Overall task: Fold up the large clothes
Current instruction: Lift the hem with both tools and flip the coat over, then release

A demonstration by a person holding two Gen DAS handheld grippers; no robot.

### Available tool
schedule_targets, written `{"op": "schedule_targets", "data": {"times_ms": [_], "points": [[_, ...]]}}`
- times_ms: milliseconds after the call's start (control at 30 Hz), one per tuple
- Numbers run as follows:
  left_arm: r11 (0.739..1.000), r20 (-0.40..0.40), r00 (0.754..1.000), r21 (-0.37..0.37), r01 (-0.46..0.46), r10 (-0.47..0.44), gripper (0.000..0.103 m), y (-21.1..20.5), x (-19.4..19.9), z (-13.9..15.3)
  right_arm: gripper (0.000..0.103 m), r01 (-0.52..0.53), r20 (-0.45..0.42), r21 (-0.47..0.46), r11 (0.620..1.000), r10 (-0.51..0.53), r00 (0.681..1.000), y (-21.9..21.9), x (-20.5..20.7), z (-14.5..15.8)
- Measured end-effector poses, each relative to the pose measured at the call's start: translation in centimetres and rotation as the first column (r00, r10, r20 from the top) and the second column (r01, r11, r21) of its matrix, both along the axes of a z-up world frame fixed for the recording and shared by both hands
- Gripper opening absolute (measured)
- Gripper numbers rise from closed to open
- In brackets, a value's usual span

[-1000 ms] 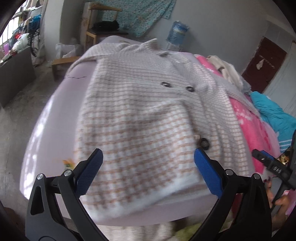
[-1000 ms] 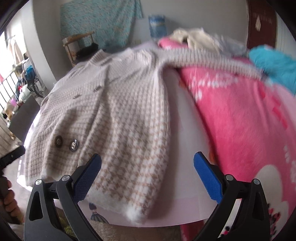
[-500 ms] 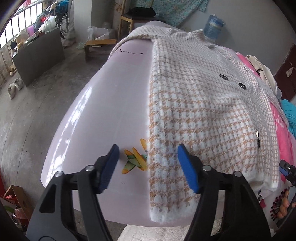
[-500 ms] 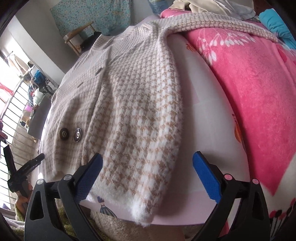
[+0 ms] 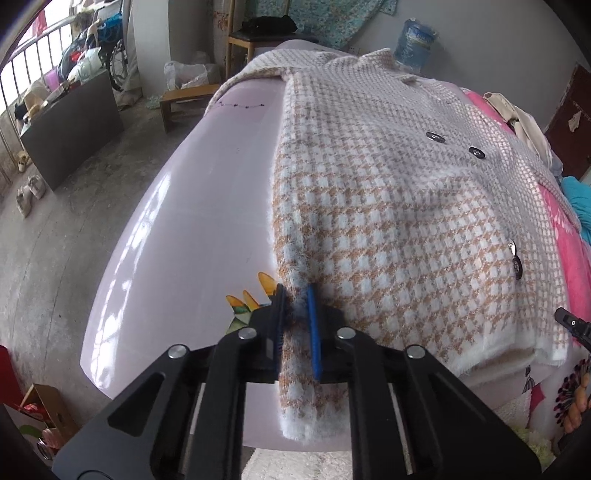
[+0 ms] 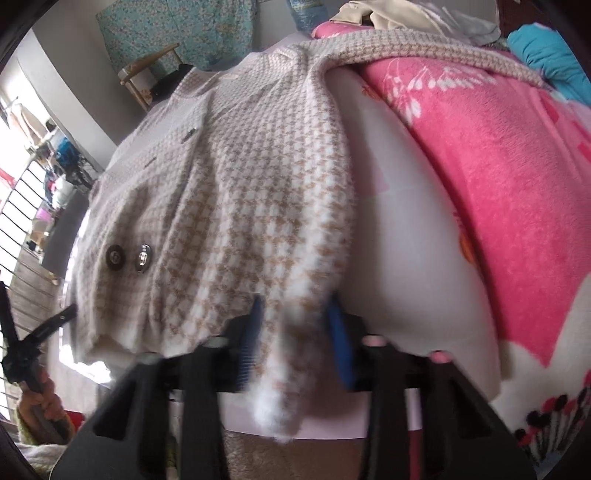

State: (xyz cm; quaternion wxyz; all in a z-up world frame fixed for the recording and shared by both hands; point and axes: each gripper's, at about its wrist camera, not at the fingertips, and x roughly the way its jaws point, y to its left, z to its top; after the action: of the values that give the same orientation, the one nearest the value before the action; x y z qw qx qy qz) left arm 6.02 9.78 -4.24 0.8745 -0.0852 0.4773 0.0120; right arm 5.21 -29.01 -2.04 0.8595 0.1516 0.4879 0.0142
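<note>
The left gripper (image 5: 295, 325) had its blue fingers (image 5: 314, 332) pinched almost fully together on the left hem corner of the houndstooth cardigan (image 5: 399, 206), with a narrow fold of fuzzy knit standing between the pads. The right gripper (image 6: 297, 339) was closing its fingers (image 6: 340, 343) on the opposite hem corner; a wider bunch of the white-edged knit sat between them, and the pads pressed on its sides, although motion blur softened the detail there. The cardigan lay face up and spread along a bed, its hem hanging just over the near edge and its collar at the far end. Dark buttons (image 6: 115, 258) showed on the front panel, two near the hem and two higher up. One sleeve (image 6: 424, 51) stretched sideways across a pink floral blanket (image 6: 498, 166) that covered the right part of the bed. The garment rested on a pale lilac bed sheet (image 5: 192, 221), which bore a small orange and green print (image 5: 251, 299) just beside the left fingers. In the right wrist view, a hand (image 6: 40, 406) held the left gripper's handle at the lower left. Beyond the bed stood a wooden chair (image 5: 258, 37), a blue water jug (image 5: 413, 44) and a turquoise patterned cloth (image 6: 177, 29) hung on the wall.
</note>
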Motion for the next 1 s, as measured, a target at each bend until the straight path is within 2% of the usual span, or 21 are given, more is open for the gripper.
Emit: {"op": "schedule_targets", "data": {"times_ms": [33,67,133,267,367,467,600,667,733,767,800,833,867,900,967,1000], "points": [[1.000,0.012,1.000,0.017,0.009,-0.009,0.007,-0.2,-0.1,0.4,0.012,-0.002,0.009,0.003,1.000,0.002,1.000,-0.1,-0.1,0.4],[0.999,0.029,0.999,0.035,0.020,-0.021,0.007,-0.3,-0.3,1.1,0.010,-0.003,0.025,0.017,1.000,0.002,1.000,-0.4,-0.4,0.9],[0.998,0.076,0.996,0.058,0.036,-0.041,0.006,-0.2,-1.0,2.7,0.008,-0.008,0.083,0.021,1.000,0.006,0.997,-1.0,-1.0,3.0],[0.996,0.176,0.981,0.054,0.069,-0.078,0.006,1.0,-2.6,7.0,0.007,-0.038,0.190,-0.017,0.999,0.041,0.981,-1.3,-1.8,7.6],[0.994,0.205,0.973,0.051,0.101,-0.110,0.006,1.6,-3.9,9.2,0.007,-0.054,0.234,-0.030,0.998,0.060,0.970,-1.5,-2.8,9.6],[0.990,0.185,0.974,0.059,0.126,-0.134,0.006,2.0,-5.7,10.2,0.007,-0.063,0.242,-0.030,0.998,0.068,0.968,-2.1,-4.5,10.8],[0.993,0.085,0.990,-0.011,0.117,-0.116,0.006,3.3,-7.8,9.1,0.007,-0.056,0.159,0.032,0.998,0.051,0.986,-3.1,-7.2,9.6],[0.994,0.014,0.995,-0.051,0.096,-0.095,0.006,3.9,-8.3,7.1,0.007,-0.041,0.076,0.073,0.996,0.035,0.996,-3.5,-7.8,7.1],[0.994,-0.051,0.995,-0.077,0.080,-0.084,0.007,4.3,-8.3,4.6,0.008,-0.032,-0.017,0.070,0.997,0.033,0.999,-3.7,-7.6,4.2],[0.994,-0.076,0.994,-0.074,0.075,-0.080,0.008,4.5,-8.1,3.6,0.009,-0.032,-0.048,0.061,0.998,0.035,0.998,-3.7,-7.3,3.3],[0.998,-0.117,0.991,-0.032,0.056,-0.060,0.008,4.8,-7.9,2.2,0.010,-0.035,-0.106,0.040,0.999,0.039,0.994,-3.7,-6.8,1.7],[0.999,-0.137,0.989,-0.017,0.047,-0.049,0.008,5.2,-7.8,1.6,0.012,-0.029,-0.152,0.029,0.999,0.033,0.988,-4.1,-6.3,0.6],[0.999,-0.177,0.983,-0.028,0.038,-0.042,0.013,5.9,-7.6,0.8,0.021,-0.026,-0.178,0.041,0.999,0.033,0.983,-4.3,-6.2,0.2],[0.999,-0.199,0.979,-0.045,0.030,-0.038,0.015,6.5,-7.5,0.6,0.025,-0.019,-0.217,0.055,0.998,0.031,0.976,-4.9,-5.8,0.0],[0.998,-0.185,0.983,-0.063,-0.005,-0.007,0.025,8.0,-7.7,1.4,0.040,-0.019,-0.212,0.038,0.999,0.027,0.977,-5.7,-5.4,1.1],[0.998,-0.162,0.987,-0.065,-0.016,0.005,0.029,8.7,-7.6,2.1,0.043,-0.027,-0.185,-0.011,1.000,0.025,0.982,-5.8,-5.0,2.6]]}}
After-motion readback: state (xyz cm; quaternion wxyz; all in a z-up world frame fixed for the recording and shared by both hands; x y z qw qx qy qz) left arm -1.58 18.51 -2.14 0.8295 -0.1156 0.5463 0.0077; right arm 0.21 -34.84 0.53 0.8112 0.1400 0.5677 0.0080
